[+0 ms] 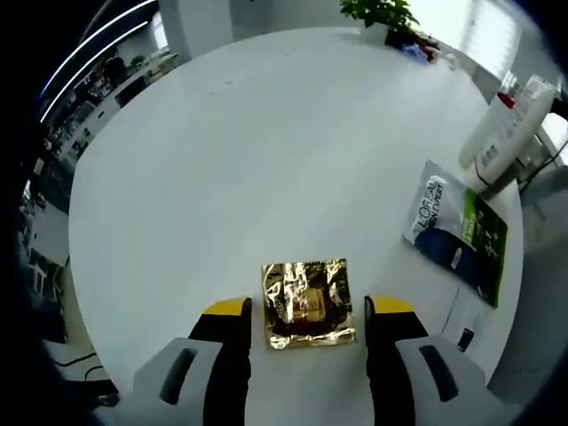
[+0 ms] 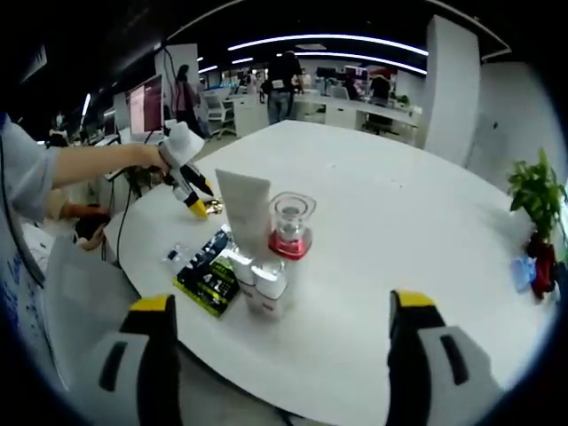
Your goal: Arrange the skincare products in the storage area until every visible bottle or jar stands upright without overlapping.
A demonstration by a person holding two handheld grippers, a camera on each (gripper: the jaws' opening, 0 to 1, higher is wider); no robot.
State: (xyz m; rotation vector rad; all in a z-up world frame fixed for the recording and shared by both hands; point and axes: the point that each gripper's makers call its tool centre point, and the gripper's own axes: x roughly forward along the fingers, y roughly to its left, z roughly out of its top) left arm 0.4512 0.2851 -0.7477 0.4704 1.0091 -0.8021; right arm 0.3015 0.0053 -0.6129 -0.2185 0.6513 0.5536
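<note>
While the left tool [image 1: 306,308] hangs with jaws spread on either side of a gold sachet [image 1: 307,304] on the white counter [image 1: 266,160], the right tool [image 2: 280,306] is spread wide too, holding nothing. Ahead of it stand a tube [image 2: 245,210], a clear bottle [image 2: 291,224] and a green pouch [image 2: 210,269] lying flat.

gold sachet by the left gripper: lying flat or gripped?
Lying flat, not gripped. In the left gripper view the gold sachet rests on the white table, between the open jaws of the left gripper, with gaps either side.
</note>
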